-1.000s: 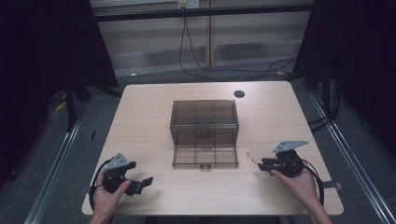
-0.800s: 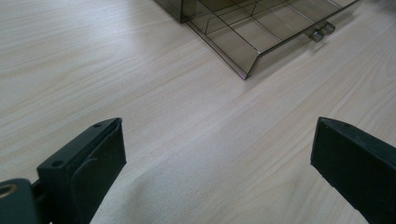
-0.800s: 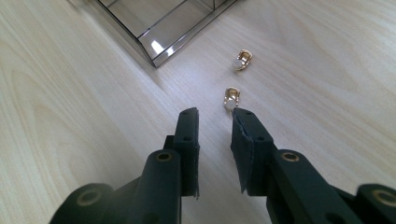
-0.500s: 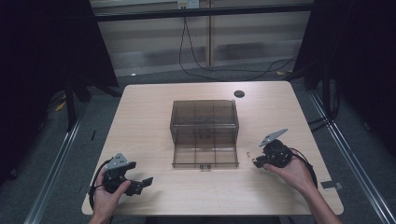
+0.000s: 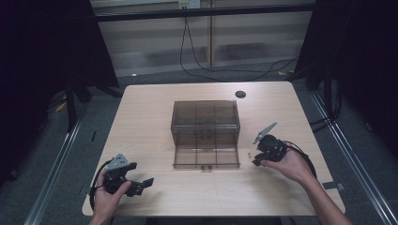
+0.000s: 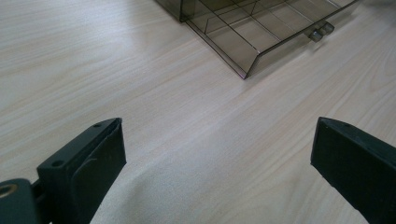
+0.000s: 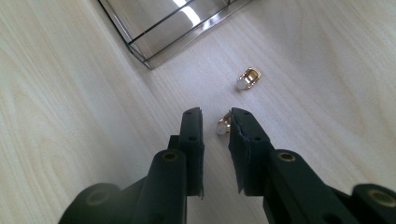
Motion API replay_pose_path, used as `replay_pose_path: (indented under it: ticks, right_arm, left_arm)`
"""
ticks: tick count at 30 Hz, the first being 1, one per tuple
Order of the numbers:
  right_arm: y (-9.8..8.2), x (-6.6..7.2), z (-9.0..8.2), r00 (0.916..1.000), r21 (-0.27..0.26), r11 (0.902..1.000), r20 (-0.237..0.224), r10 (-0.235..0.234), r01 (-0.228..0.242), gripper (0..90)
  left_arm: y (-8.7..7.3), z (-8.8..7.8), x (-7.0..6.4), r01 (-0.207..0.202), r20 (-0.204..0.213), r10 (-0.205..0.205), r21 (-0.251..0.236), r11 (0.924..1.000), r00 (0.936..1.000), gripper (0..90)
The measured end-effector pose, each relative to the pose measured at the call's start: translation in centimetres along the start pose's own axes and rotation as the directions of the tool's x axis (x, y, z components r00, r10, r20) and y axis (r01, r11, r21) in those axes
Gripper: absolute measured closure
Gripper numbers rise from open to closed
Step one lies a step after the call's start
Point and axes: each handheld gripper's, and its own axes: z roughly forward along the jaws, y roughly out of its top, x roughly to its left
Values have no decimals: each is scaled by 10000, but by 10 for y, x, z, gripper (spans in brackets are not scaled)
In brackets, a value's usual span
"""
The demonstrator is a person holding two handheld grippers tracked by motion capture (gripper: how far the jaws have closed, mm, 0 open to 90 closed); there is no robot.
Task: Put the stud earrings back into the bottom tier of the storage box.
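Observation:
A smoky clear plastic organizer box (image 5: 205, 119) stands mid-table with its divided drawer (image 5: 205, 155) pulled out toward me. Two small gold clip-like pieces lie on the wood just right of the drawer. In the right gripper view one gold piece (image 7: 224, 125) sits between the jaw tips, against the right-hand jaw, and the other gold piece (image 7: 248, 78) lies a little beyond. My right gripper (image 7: 215, 122) (image 5: 256, 160) points down at them, jaws narrowly apart. My left gripper (image 5: 140, 183) (image 6: 219, 154) rests at the front left, wide open over bare wood.
The drawer's front corner and handle (image 6: 318, 31) lie ahead of the left gripper. The drawer's corner (image 7: 144, 60) sits just past the right jaws. A black round disc (image 5: 240, 94) is set in the table's far side. Cables hang behind the table.
The right hand has moved left toward the drawer and tipped its gripper down onto the gold pieces. The left gripper has stayed put.

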Motion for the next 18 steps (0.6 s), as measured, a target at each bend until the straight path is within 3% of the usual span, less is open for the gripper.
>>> replay_pose_path:
  ticks: [7,18]
  right_arm:
    - [9,-4,7,9996,805,9964,-138,-246,256,796]
    - [14,-6,14,9988,1232,9912,-130,-469,482,829]
  left_arm:
    - [0,0,0,27,0,-27,21,10000,10000,31]
    - [0,0,1,52,-18,-52,3,10000,10000,31]
